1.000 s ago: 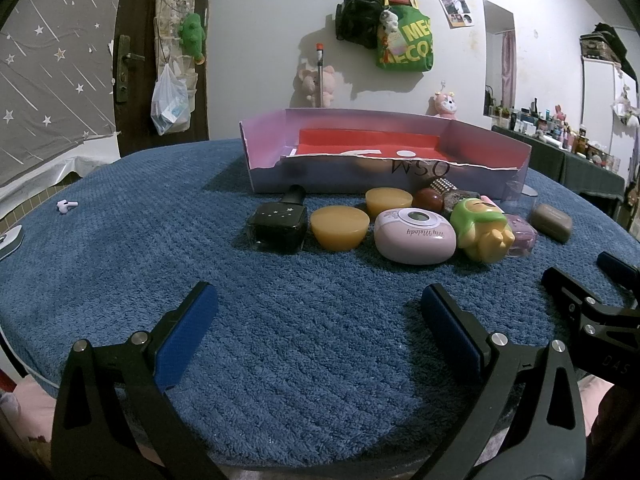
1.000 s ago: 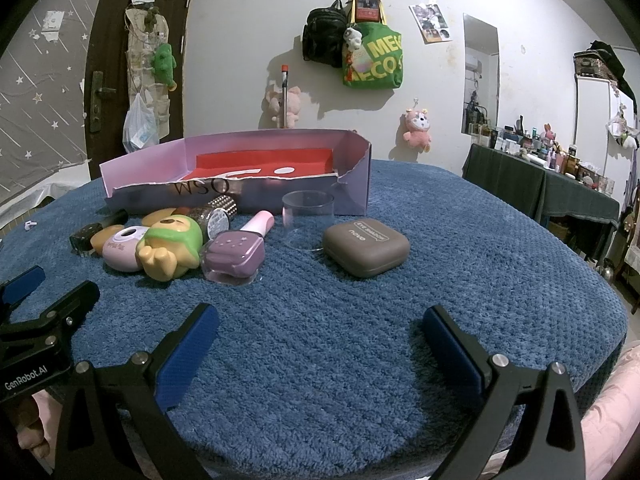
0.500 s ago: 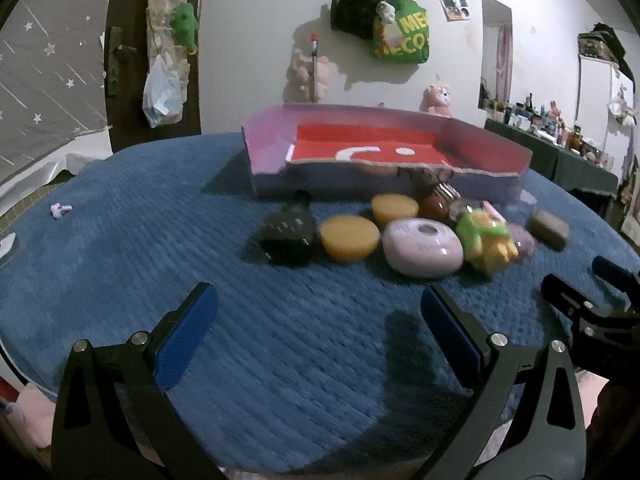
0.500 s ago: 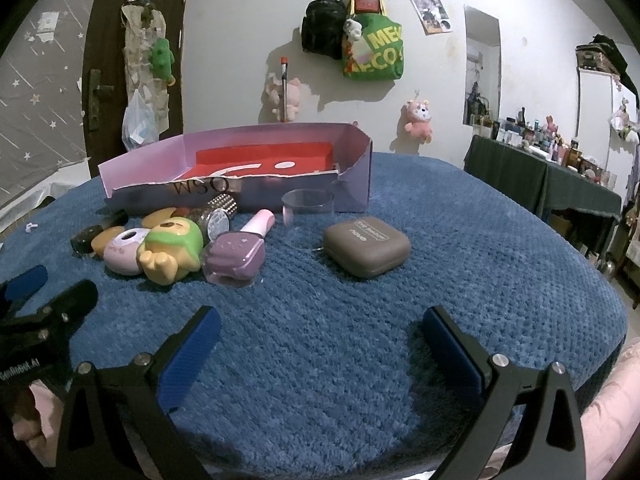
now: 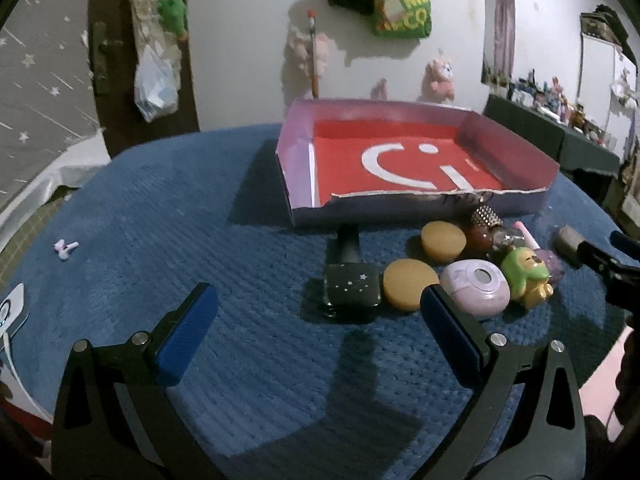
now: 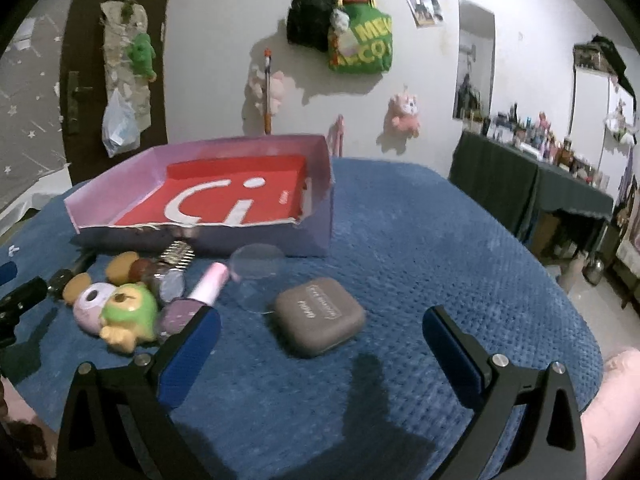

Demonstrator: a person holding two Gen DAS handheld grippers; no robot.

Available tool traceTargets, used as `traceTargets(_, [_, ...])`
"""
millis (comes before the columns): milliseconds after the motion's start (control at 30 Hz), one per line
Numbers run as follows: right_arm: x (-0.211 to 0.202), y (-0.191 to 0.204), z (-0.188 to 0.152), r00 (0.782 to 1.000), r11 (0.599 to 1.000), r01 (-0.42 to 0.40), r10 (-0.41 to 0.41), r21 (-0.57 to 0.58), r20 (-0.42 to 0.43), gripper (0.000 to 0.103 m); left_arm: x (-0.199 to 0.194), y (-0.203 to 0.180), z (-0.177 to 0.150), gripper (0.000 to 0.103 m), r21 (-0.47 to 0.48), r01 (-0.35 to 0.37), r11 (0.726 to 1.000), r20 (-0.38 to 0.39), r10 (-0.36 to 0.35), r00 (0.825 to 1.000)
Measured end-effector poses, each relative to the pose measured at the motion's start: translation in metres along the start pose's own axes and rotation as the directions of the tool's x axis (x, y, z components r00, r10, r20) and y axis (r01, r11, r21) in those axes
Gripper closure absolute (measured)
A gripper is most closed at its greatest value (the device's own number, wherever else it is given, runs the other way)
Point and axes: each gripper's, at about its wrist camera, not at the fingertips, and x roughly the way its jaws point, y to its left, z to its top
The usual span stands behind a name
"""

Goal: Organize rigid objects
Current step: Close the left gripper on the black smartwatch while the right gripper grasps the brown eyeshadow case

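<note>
I'm looking down on the blue textured table cover (image 5: 248, 216), and biggest on it is the shallow lilac cardboard tray (image 5: 516, 156), red inside with a white smiley print, its near wall ragged along the top edge. Just in front of that wall sits the cluster: on my right-wrist view the grey-brown rounded case (image 6: 320, 322) lies flat, nearest, a little apart from the rest; the lilac oval gadget (image 5: 476, 288) touches the green-and-yellow figurine (image 5: 524, 276); the black starry bottle (image 5: 352, 286) lies on its side, cap toward the tray; two tan discs (image 5: 410, 285) sit beside it; the pink-capped purple polish bottle (image 6: 200, 294) lies tilted; a clear round lid (image 6: 258, 262) rests close to the tray. My left gripper (image 5: 318, 312) hangs spread wide, holding nothing, and my right gripper (image 6: 320, 340) likewise gapes above the cover.
</note>
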Motion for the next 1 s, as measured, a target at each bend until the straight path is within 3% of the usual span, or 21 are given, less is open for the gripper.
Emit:
traceTargets(200, [0.018, -0.014, 0.004, 0.995, 1.0, -0.008, 0.006, -0.014, -0.097, 0.0, 0.011, 0.004, 0.007, 0.012, 0.056, 0.016, 0.998, -0.051, -0.013, 0.999])
traceTargets(467, [0.036, -0.033, 0.0, 0.981, 0.996, -0.054, 0.065, 0.064, -0.185, 0.005, 0.031, 0.007, 0.012, 0.013, 0.09, 0.036, 0.995, -0.126, -0.024, 0.992])
traceTargets(567, [0.039, -0.031, -0.002, 0.978, 0.997, -0.063, 0.07, 0.043, -0.198, 0.006, 0.035, 0.005, 0.013, 0.019, 0.104, 0.048, 0.993, -0.14, -0.033, 0.99])
traceTargets(733, [0.04, -0.021, 0.0, 0.977, 0.996, -0.089, 0.084, -0.018, -0.194, 0.02, 0.043, -0.003, 0.015, 0.043, 0.116, 0.086, 0.99, -0.162, -0.067, 0.985])
traceTargets(800, [0.04, -0.018, 0.0, 0.978, 0.994, -0.104, 0.097, -0.029, -0.187, 0.027, 0.046, -0.003, 0.014, 0.061, 0.095, 0.13, 0.987, -0.177, -0.112, 0.978])
traceTargets(867, [0.039, -0.017, 0.001, 0.977, 0.992, -0.124, 0.115, -0.038, -0.18, 0.035, 0.045, -0.005, 0.014, 0.066, 0.092, 0.146, 0.985, -0.168, -0.129, 0.977])
traceTargets(900, [0.039, -0.016, 0.002, 0.976, 0.99, -0.138, 0.129, -0.04, -0.177, 0.047, 0.045, -0.007, 0.015, 0.066, 0.101, 0.141, 0.985, -0.165, -0.123, 0.979])
traceTargets(1000, [0.037, -0.014, 0.004, 0.973, 0.985, -0.164, 0.153, -0.051, -0.173, 0.048, 0.04, -0.008, 0.017, 0.066, 0.099, 0.139, 0.985, -0.15, -0.123, 0.981])
